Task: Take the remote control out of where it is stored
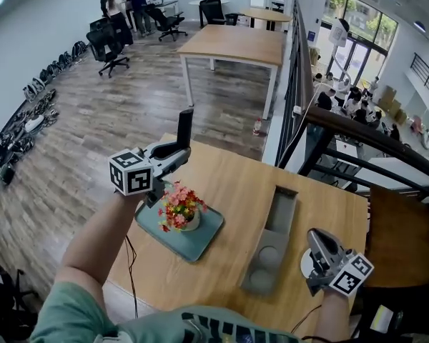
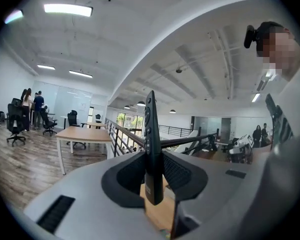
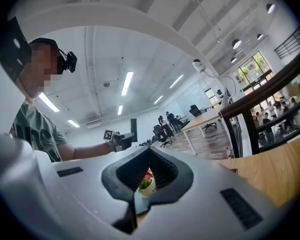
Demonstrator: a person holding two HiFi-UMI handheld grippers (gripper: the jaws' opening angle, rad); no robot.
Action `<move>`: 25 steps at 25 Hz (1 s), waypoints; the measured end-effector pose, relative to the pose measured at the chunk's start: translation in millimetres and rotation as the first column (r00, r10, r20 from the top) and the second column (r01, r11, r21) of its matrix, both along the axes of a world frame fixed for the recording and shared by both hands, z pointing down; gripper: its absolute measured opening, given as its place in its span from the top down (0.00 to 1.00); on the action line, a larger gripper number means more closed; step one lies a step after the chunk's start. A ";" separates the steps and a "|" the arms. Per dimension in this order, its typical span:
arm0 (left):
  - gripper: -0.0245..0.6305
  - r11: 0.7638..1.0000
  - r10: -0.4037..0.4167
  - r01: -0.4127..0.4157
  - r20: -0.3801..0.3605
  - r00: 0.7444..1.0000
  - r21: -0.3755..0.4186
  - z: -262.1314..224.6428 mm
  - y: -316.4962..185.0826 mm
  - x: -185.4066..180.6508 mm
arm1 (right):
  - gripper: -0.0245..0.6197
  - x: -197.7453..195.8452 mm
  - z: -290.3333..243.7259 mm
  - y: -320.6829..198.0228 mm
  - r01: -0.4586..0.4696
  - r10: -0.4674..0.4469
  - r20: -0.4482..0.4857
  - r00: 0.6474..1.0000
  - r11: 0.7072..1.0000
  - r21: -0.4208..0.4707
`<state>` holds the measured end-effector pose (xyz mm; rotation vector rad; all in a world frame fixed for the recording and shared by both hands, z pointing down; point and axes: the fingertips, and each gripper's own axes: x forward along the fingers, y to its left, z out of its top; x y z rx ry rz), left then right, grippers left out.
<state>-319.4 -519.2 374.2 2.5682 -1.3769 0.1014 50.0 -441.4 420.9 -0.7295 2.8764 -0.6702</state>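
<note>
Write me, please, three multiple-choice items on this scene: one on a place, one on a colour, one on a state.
1. Where does the flower pot stand?
A. on the teal tray
B. in the grey holder
C. on the floor

2. What colour is the remote control?
A. white
B. black
C. red

3. How is the left hand-held gripper?
A. open and empty
B. shut on the remote control
C. shut on the flower pot

Answers: 1 A, the pot sits on the tray; 2 B, its whole body is black; 3 B, the jaws clamp its lower end and it stands upright above the table.
</note>
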 end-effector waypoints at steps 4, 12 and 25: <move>0.81 0.994 -0.062 0.071 0.102 0.993 -0.083 51.4 -48.6 -36.9 | 0.95 -10.4 20.1 -23.1 0.003 -0.003 0.004 1.000 1.000 -0.026; 0.81 0.934 -0.195 0.267 0.290 0.937 -0.235 154.4 -123.4 -134.8 | 0.95 -26.8 62.8 -60.5 0.013 -0.014 -0.001 1.000 0.996 -0.083; 0.81 0.793 -0.104 0.436 0.611 0.785 -0.426 337.6 -164.7 -209.7 | 0.95 -51.3 131.5 -115.3 0.027 -0.031 -0.025 0.999 0.988 -0.150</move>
